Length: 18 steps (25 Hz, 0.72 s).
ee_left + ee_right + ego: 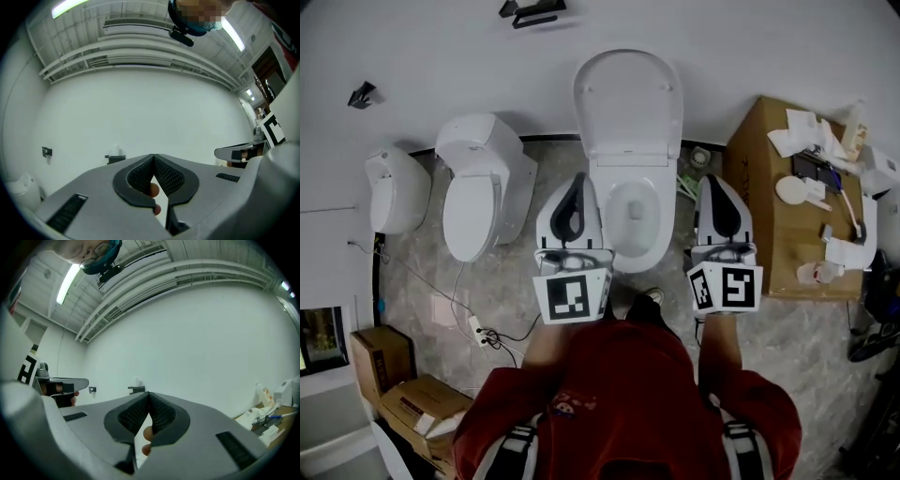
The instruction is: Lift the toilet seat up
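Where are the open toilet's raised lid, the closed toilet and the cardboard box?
Raised lid (pixel 628 98), head view, its middle.
Closed toilet (pixel 472 214), head view, its shut lid.
Cardboard box (pixel 759 206), head view, bare top.

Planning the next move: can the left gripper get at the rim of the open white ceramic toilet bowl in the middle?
Probably yes. The left gripper is right beside the left rim of the white ceramic toilet bowl, nothing between them. Its jaws are shut, so gripping would need opening first.
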Motion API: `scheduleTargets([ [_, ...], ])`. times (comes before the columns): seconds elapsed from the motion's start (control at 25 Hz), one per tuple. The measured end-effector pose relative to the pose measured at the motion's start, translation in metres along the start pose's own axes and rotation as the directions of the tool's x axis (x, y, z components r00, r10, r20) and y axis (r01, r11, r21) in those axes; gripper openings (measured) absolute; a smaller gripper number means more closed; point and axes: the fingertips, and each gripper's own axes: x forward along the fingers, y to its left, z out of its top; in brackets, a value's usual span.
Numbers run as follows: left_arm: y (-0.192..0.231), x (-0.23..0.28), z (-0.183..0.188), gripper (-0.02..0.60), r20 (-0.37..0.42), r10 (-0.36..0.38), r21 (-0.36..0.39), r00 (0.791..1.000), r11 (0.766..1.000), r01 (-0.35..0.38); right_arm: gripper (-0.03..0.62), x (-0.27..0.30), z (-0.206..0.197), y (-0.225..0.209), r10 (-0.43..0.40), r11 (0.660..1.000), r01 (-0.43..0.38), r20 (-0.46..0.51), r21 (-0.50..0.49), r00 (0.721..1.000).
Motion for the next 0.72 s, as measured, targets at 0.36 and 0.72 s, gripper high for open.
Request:
scheduleTargets([
  [0.36, 0.017, -0.028, -0.007, 0.008, -0.022, 0.081, 0.06, 0.996, 0.995, -0.08, 0.012, 0.002, -0.016, 0.03, 0.089, 0.996, -0.088, -0.026, 0.03, 0.996],
  [0.72, 0.034, -0.033, -0.049, 0.008, -0.058, 0.077, 0.066, 0.995, 0.995, -0.073, 0.012, 0.009, -0.049, 0.055, 0.114, 0.993, -0.112, -0.076, 0.029, 0.991],
])
